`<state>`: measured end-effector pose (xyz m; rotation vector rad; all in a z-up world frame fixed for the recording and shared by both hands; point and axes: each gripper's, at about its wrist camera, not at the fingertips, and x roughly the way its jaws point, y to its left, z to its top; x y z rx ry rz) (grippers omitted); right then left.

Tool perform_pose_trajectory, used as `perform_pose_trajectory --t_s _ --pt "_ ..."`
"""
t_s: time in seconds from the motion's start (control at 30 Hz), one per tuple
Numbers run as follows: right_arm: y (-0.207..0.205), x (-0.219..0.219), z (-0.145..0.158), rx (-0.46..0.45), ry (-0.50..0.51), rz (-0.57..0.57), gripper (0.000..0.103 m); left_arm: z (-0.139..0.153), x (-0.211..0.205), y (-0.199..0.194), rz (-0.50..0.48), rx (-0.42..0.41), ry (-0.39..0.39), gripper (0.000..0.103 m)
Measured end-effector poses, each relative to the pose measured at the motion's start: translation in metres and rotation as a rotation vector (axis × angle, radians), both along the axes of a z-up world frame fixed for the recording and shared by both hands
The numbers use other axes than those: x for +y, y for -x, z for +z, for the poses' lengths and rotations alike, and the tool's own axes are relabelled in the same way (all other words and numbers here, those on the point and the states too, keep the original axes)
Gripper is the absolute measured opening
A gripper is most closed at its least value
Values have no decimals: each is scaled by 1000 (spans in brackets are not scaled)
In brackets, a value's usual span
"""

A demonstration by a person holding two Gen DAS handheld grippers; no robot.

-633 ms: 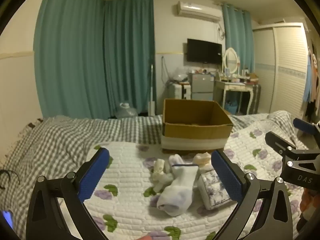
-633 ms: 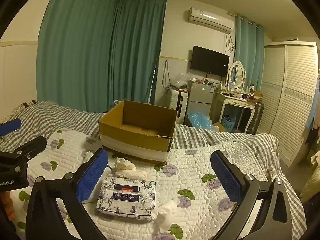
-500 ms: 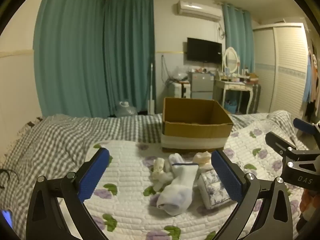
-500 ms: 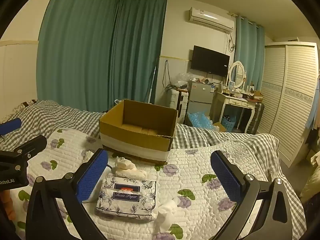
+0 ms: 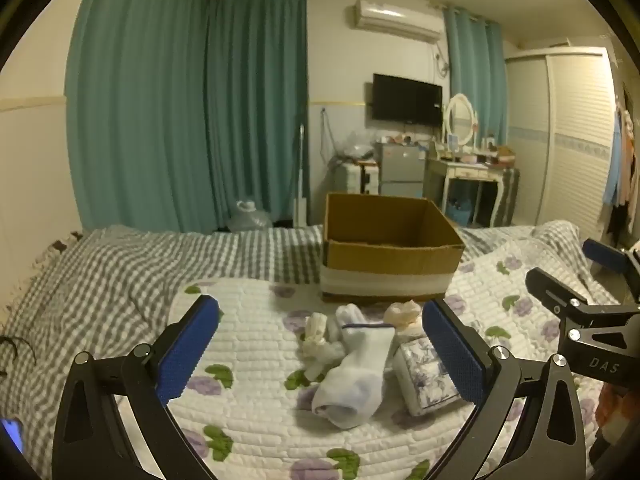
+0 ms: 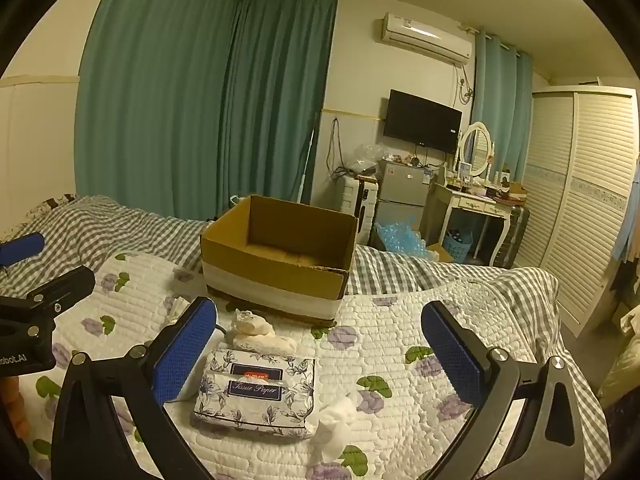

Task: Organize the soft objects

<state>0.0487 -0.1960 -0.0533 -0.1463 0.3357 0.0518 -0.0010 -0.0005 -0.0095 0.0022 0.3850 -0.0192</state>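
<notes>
Soft stuff is clustered on the floral quilt (image 5: 256, 412), just in front of the cardboard box (image 5: 390, 256). From my left wrist cam: white sock (image 5: 354, 372) lying flat mid-quilt, toe end toward me. A small cream rolled piece (image 5: 318, 340) touches its left side. Tissue pack (image 5: 426, 376) sits just right of the sock, partly behind my right-side pad. A crumpled beige piece (image 5: 402, 312) lies between the pack and the box.

Right wrist cam shows the same pile from the other side: tissue pack (image 6: 256, 392) flat, label up, reads "Tissue Paper". Crumpled white tissue (image 6: 334, 420) touches its near right corner. Beige piece (image 6: 256, 330) sits between pack and box (image 6: 280, 260). Box is open-topped and sits upright on the quilt's far edge; I can't tell if anything's in it, the interior is mostly dark.

Left gripper (image 5: 320, 352): jaws spread wide, nothing between them, hovering above the quilt with the sock framed in the gap. Right gripper (image 6: 320, 350): also spread wide, holding nothing, tissue pack framed toward its left pad. Each gripper shows at the edge of the other's view, well apart.

Quilt lies over a grey checked bedspread (image 5: 120, 264). Beyond the bed: teal curtains (image 5: 188, 112), wall TV (image 5: 407, 98), AC unit (image 5: 396, 20), dressing table (image 5: 468, 168) with oval mirror, louvred wardrobe (image 6: 580, 200).
</notes>
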Motion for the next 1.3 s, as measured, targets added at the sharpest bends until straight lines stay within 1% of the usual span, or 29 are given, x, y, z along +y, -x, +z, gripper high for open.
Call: perform_pose_trajectory --t_s 0.03,0.07,0.3,0.57,1.0,1.3 --pt "-2 4 1 10 11 3 103 -1 0 0 2 -1 -1 103" --pt "-1 4 1 10 12 1 103 4 1 0 3 0 -1 103" --pt "-1 -1 2 8 -2 0 103 5 1 -1 4 0 -4 103" --pt "-1 1 3 4 -2 -3 103 7 -2 0 -7 0 -17 103" --pt "0 3 4 10 4 -2 103 8 -2 0 -16 1 -14 103" --pt "0 3 4 10 0 -4 103 7 -5 1 -22 5 -26 103"
